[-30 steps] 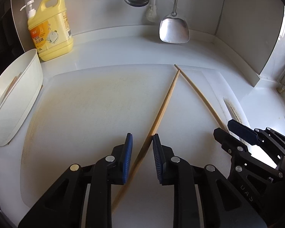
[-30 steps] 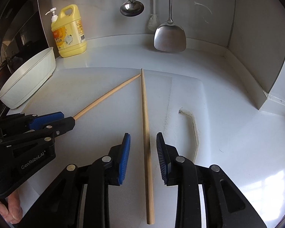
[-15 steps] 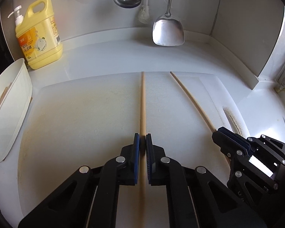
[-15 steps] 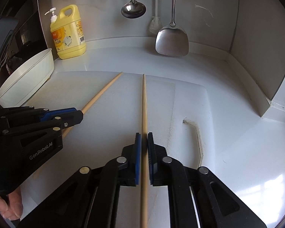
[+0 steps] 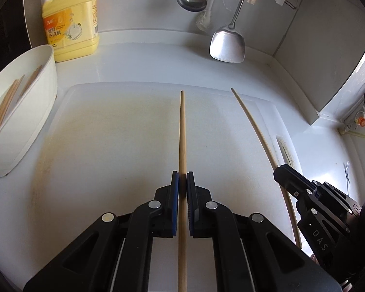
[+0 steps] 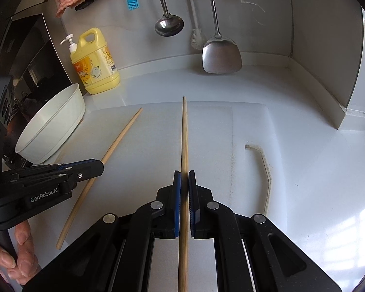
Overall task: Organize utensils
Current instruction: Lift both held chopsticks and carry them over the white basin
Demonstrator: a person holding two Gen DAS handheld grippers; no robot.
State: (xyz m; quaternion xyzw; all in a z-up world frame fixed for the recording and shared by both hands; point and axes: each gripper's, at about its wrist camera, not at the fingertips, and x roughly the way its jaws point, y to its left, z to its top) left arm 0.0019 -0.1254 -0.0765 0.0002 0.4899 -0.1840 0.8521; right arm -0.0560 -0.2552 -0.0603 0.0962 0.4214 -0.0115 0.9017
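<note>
Two grippers, left [image 5: 182,182] marked "GenRobot.AI" and right [image 6: 184,180], each pinch one chopstick [image 5: 182,133] between fingers.

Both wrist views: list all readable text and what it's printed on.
"GenRobot.AI": side of the left gripper, right wrist view.
"DAS": body of the right gripper, left wrist view; may be cut off.
Yellow detergent bottle: large Chinese characters on the label, too blurred to read; fine print and barcode unreadable.

2 wrist views, low, facing the backsplash (shared spatula [image 5: 227,46] [image 6: 221,57])
</note>
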